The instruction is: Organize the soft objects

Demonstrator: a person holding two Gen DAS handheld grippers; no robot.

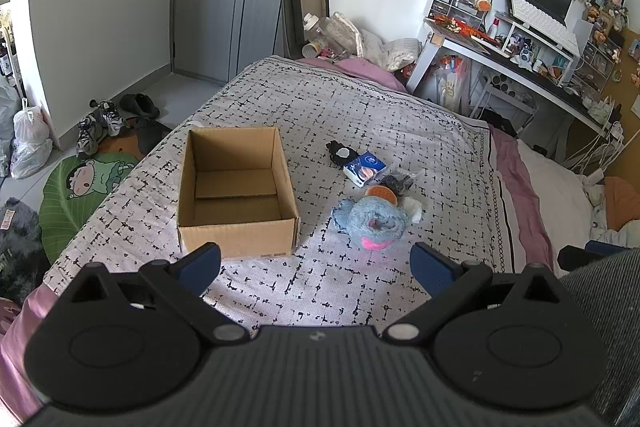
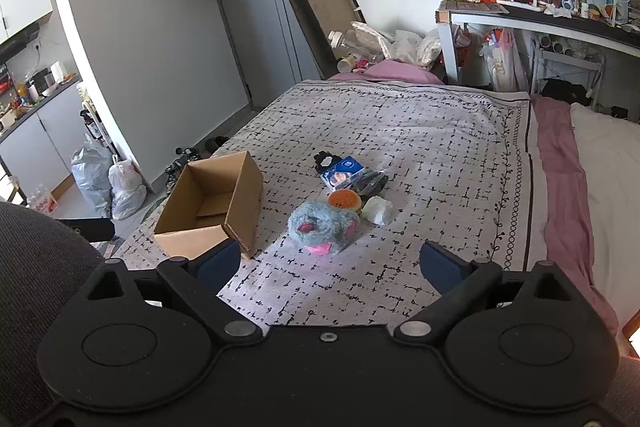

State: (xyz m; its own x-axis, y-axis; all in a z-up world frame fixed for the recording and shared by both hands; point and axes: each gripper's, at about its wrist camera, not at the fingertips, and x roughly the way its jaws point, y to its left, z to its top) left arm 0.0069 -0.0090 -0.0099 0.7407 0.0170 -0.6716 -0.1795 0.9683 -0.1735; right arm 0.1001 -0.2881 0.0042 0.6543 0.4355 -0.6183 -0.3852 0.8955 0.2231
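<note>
Soft objects: a grey-blue plush toy (image 1: 374, 223) with pink patches, an orange round cushion (image 2: 344, 199), a white wad (image 2: 377, 210) and a blue packet (image 2: 343, 171), clustered on the patterned bed cover (image 1: 360, 115) just right of the open cardboard box (image 1: 236, 191). Left tool (image 1: 316, 263) and right tool (image 2: 330, 263): both spread apart, holding nothing, hovering above the cover on the near side of the box.

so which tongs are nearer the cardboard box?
Left. The left tongs hang open just short of the cardboard box; the right tongs sit off to its right, facing the grey plush.
</note>
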